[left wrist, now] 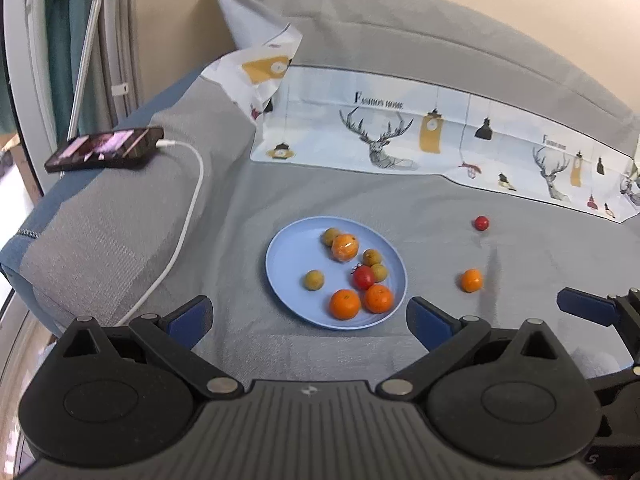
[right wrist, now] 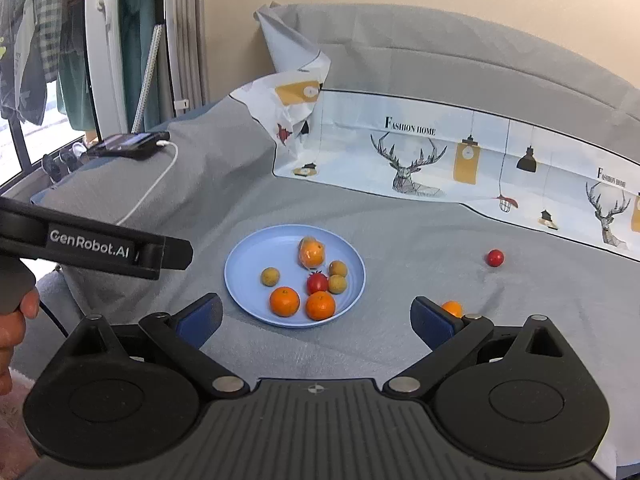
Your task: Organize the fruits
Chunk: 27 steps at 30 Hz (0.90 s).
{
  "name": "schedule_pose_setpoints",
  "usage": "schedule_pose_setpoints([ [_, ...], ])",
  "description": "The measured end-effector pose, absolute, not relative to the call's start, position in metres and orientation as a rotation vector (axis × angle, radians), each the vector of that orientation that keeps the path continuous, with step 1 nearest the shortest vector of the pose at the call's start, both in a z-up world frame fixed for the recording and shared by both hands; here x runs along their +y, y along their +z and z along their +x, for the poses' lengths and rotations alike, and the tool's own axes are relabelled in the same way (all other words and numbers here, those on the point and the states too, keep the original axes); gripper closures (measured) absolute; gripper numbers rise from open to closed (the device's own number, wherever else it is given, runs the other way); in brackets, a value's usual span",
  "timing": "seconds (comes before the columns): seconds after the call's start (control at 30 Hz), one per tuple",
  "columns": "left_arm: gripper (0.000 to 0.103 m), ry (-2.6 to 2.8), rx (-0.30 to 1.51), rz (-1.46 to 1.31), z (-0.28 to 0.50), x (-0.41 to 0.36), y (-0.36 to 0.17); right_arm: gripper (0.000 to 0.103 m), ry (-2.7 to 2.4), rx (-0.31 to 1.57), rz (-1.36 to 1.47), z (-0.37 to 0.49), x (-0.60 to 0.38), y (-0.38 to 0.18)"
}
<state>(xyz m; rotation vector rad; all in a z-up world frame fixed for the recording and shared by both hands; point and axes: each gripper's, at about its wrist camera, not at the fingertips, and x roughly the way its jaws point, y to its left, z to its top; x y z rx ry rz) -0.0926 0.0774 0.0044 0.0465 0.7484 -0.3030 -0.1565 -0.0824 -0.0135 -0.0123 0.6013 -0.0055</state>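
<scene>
Both grippers, left gripper (left wrist: 308,320) and right gripper (right wrist: 316,320), gape empty over my blue plate (left wrist: 288,256) holding most fruit; loose orange (left wrist: 471,280) at 3 o'clock, red cherry tomato (left wrist: 481,223) at 2 o'clock remain.

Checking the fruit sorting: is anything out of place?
Yes. Two fruits lie loose on the grey cover, right of the blue plate: an orange and, farther back, a small red fruit. The rest sit on the plate.

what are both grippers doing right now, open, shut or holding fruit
Left gripper: open, holding nothing.
Right gripper: open, holding nothing.
</scene>
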Motion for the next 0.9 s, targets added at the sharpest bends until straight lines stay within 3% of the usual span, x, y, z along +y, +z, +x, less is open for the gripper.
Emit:
schedule_pose_setpoints([
  [0.57,0.000,-0.309,0.684,0.102,-0.104,0.083,0.022,0.001,-0.050,0.535,0.038,-0.170,-0.082,0.004],
  [0.9,0.000,-0.358,0.654,0.105,-0.095,0.095,0.048,0.001,-0.039,0.685,-0.007,-0.134,-0.056,0.023],
])
